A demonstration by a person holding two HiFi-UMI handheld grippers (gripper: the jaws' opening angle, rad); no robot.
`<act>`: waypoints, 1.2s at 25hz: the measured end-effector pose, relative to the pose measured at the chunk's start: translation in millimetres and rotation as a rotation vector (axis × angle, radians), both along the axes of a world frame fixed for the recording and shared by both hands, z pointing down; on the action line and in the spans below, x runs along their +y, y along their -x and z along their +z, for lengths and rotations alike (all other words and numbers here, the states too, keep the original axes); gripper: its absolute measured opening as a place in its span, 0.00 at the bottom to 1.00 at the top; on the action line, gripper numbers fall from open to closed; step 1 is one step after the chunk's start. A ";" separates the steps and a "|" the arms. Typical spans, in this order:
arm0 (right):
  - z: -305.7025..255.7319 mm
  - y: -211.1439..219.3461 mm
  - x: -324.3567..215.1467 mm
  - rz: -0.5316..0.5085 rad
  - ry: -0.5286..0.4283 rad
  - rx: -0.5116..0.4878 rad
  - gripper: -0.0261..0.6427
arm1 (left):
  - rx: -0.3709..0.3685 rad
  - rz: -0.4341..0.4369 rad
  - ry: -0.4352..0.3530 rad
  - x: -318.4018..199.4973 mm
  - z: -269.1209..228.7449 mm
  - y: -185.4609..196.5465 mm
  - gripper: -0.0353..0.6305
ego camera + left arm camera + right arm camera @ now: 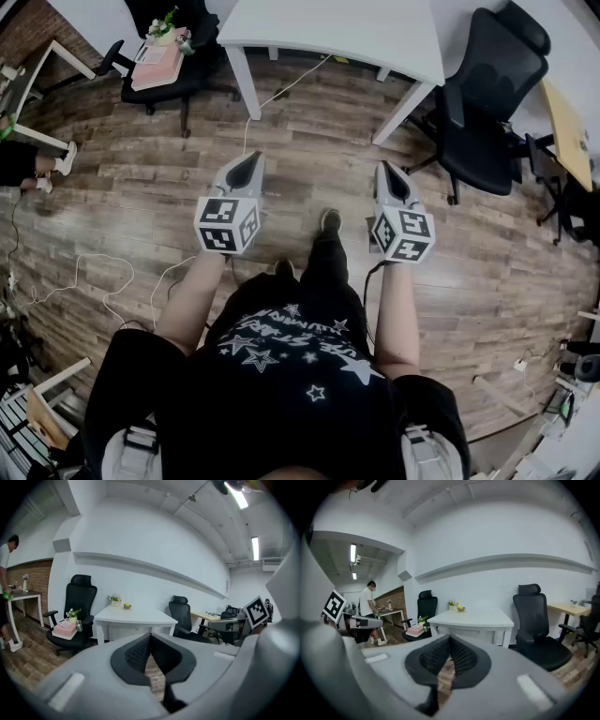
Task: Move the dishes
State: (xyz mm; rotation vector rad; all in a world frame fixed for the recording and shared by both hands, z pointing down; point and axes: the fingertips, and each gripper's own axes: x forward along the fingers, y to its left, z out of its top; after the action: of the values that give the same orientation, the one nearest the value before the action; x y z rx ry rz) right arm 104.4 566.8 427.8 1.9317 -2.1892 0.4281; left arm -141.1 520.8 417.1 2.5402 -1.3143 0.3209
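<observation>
While my left gripper [246, 162] and right gripper [390, 172] are closed on nothing, the small bowl [126, 606] lies well ahead on the white table [140, 617].

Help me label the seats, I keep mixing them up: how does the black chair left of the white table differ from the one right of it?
The left chair carries pink boxes and a small plant on its seat; the right chair has a bare seat. The left chair stands nearer the brick wall, the right chair nearer the wooden desk. Both are black and high-backed, with headrests and armrests.
</observation>
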 end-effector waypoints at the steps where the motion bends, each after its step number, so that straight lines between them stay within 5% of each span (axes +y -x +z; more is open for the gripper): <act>1: -1.2 0.0 -0.2 0.000 -0.001 0.002 0.04 | -0.002 -0.001 -0.003 0.5 -0.9 1.1 0.07; 19: -9.0 22.8 -30.7 -0.012 -0.025 -0.004 0.05 | -0.028 -0.005 -0.013 -8.3 3.9 31.7 0.07; 25: -11.5 23.7 -67.2 0.001 -0.040 -0.059 0.36 | -0.037 -0.027 -0.001 -33.2 6.1 43.1 0.07; 30: 3.7 3.8 -112.3 0.004 -0.014 -0.084 0.42 | -0.052 -0.023 0.025 -75.6 18.1 25.1 0.07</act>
State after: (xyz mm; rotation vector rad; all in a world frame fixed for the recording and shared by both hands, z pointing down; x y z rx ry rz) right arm 100.6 454.5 431.5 1.9593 -2.2451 0.5048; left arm -166.2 445.2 435.2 2.5096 -1.3489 0.3991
